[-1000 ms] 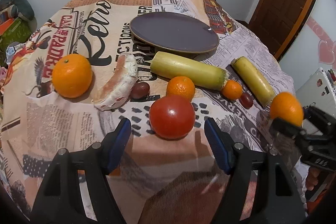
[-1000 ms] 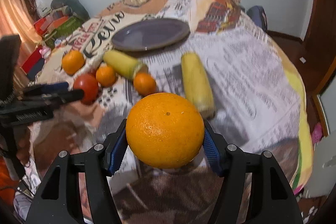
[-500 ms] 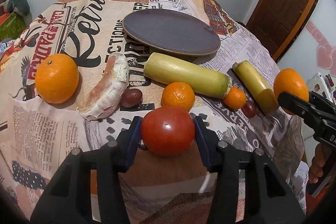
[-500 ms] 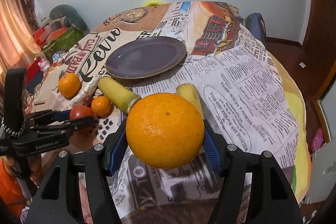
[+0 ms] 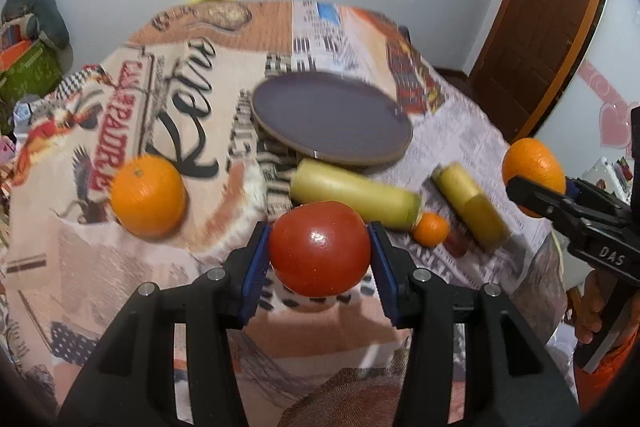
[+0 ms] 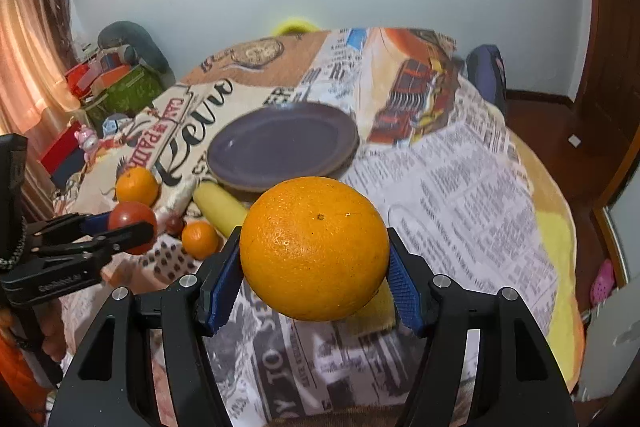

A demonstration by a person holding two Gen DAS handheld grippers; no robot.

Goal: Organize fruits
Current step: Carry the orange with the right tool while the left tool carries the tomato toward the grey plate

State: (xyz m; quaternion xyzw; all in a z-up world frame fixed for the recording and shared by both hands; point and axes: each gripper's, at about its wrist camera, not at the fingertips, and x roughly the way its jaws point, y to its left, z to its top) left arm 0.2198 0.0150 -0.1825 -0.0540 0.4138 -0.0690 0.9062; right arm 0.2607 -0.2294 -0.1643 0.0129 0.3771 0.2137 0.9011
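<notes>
The bench [image 5: 472, 131], draped in a newspaper-print cloth, is cut off at the near edge by both grippers. A dark plate [image 5: 332, 119] is seen lying toward the far middle, its near rim touching a long yellow-green stalk [image 5: 352, 195]. A second, shorter stalk [image 5: 472, 211] lies to the right, blurred. A large orange [image 6: 316, 247] is pinched between the blue fingers [image 6: 220, 287] of the right gripper [image 6: 314, 287] above the bench's near right part, hiding most of that stalk. A tomato [image 5: 320, 247] is clamped by the left gripper [image 5: 320, 267]. Another orange [image 5: 148, 195] rests at the left. A small mandarin [image 5: 430, 229] sits against the long stalk's end; a dark reddish item beside it cannot be made out.
</notes>
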